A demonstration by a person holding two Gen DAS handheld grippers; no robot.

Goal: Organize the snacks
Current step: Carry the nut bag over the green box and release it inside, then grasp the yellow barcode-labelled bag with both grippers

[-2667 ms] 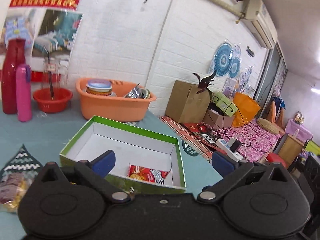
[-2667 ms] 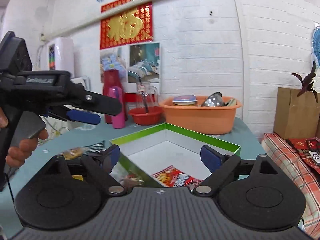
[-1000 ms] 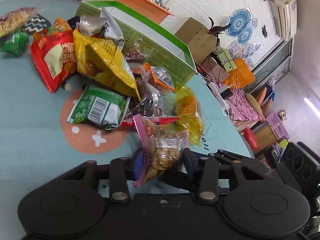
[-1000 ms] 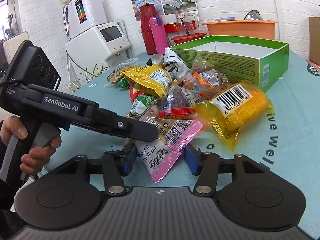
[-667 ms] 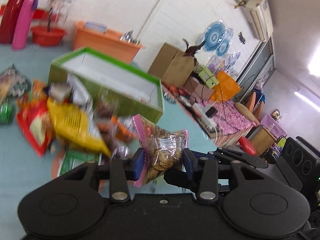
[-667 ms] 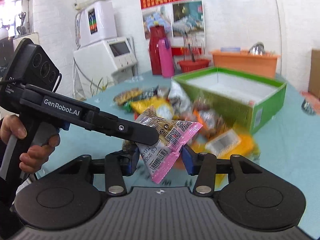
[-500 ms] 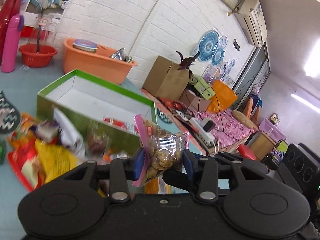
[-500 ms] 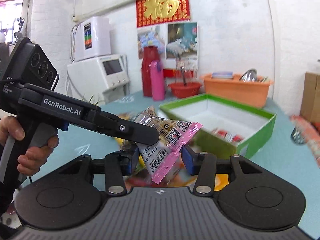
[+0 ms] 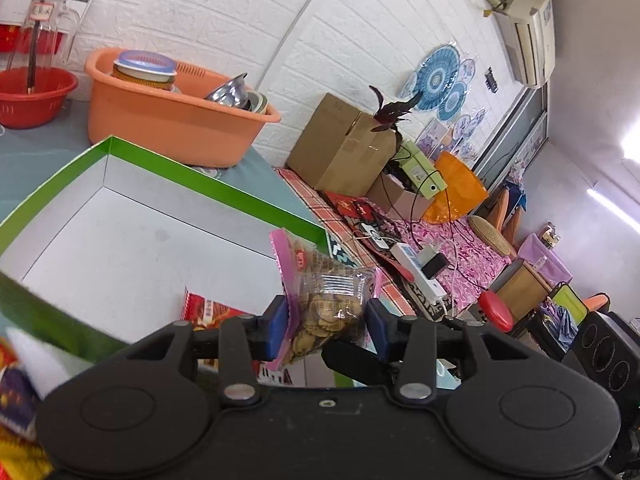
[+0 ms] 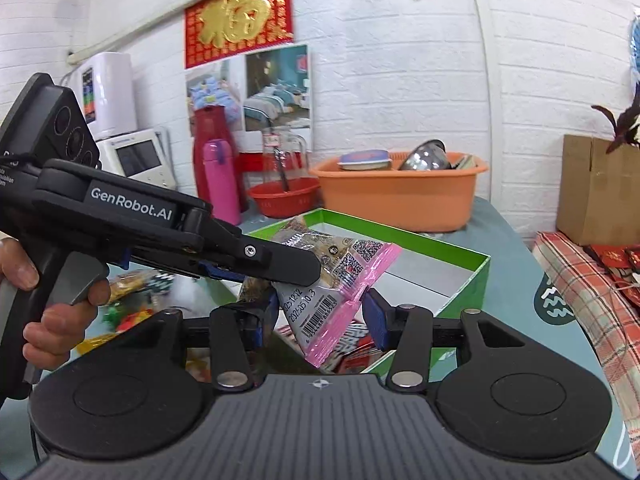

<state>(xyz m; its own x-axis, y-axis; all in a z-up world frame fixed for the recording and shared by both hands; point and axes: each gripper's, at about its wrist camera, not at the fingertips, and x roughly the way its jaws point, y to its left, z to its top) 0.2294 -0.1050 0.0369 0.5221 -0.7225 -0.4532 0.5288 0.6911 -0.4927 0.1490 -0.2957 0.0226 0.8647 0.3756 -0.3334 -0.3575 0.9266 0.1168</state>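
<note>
A clear snack packet with pink edges (image 9: 328, 304) hangs over the near corner of the open green box (image 9: 200, 168). My left gripper (image 9: 326, 328) has its blue pads on both sides of the packet; its jaws are opening, and the pads still touch the packet. In the right wrist view the same packet (image 10: 332, 280) sits between the pads of my right gripper (image 10: 320, 316), which is shut on it. The left gripper (image 10: 276, 268) reaches in from the left, held by a hand (image 10: 60, 320). A red snack packet (image 9: 212, 312) lies inside the box (image 10: 440, 240).
Loose snacks (image 10: 128, 312) lie on the teal table left of the box. Behind the box stand an orange basin of dishes (image 10: 400, 192), a red basket (image 10: 284, 196) and a pink bottle (image 10: 220, 176). A cardboard box (image 9: 340, 144) stands past the table's right edge.
Both grippers have lifted the packet off the snack pile and carried it up to the green box. The left pads now stand slightly wider apart.
</note>
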